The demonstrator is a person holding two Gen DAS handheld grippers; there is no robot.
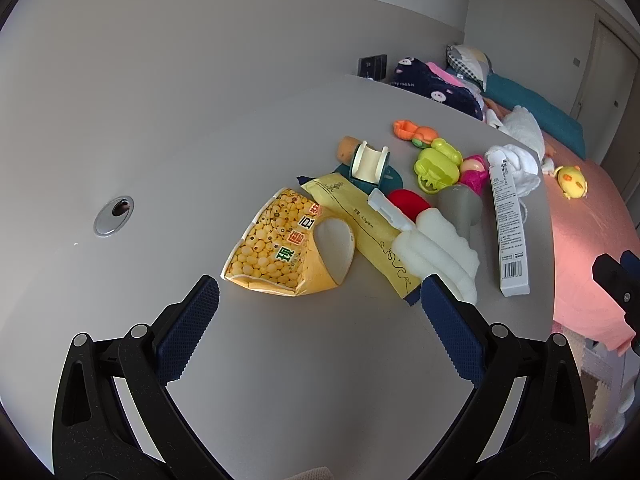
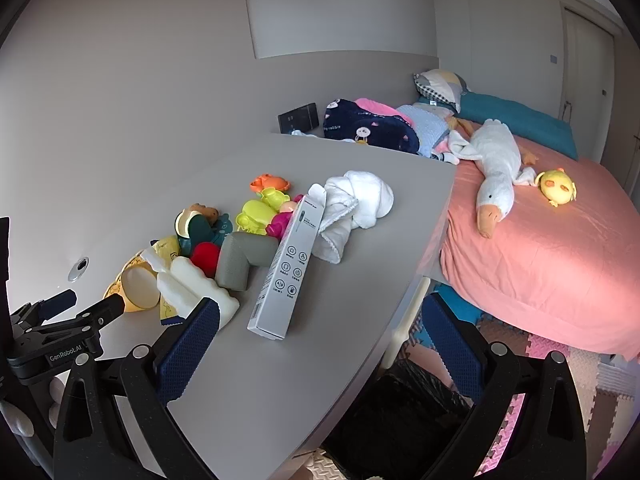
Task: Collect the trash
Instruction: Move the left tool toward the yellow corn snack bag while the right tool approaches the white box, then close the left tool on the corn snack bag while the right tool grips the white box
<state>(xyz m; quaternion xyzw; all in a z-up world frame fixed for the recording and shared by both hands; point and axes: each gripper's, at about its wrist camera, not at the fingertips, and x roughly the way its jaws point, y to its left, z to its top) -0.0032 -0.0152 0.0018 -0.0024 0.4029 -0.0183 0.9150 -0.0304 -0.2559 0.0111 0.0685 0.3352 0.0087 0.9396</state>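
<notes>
From the left wrist, the left tongs (image 1: 320,292) hang released over the grey worktop (image 1: 160,140), jaws wide apart and holding nothing. Just ahead of them, between the two fingertips' lines, lies the crushed yellow paper cup (image 1: 280,252) on its side. The yellow wrapper (image 1: 360,220) lies beside it toward the right finger, its near corner just by that tip. A white foam piece (image 1: 440,256) rests over the wrapper, and the grey-white carton (image 1: 508,224) lies further right.

From the right wrist, the right tongs (image 2: 320,316) are likewise released and empty, straddling the worktop's (image 2: 280,380) edge. The carton (image 2: 288,268) lies just ahead between the fingers. A black-lined bin (image 2: 392,412) sits below by the right finger. The left tongs (image 2: 88,304) appear at far left, near the cup (image 2: 132,288).
</notes>
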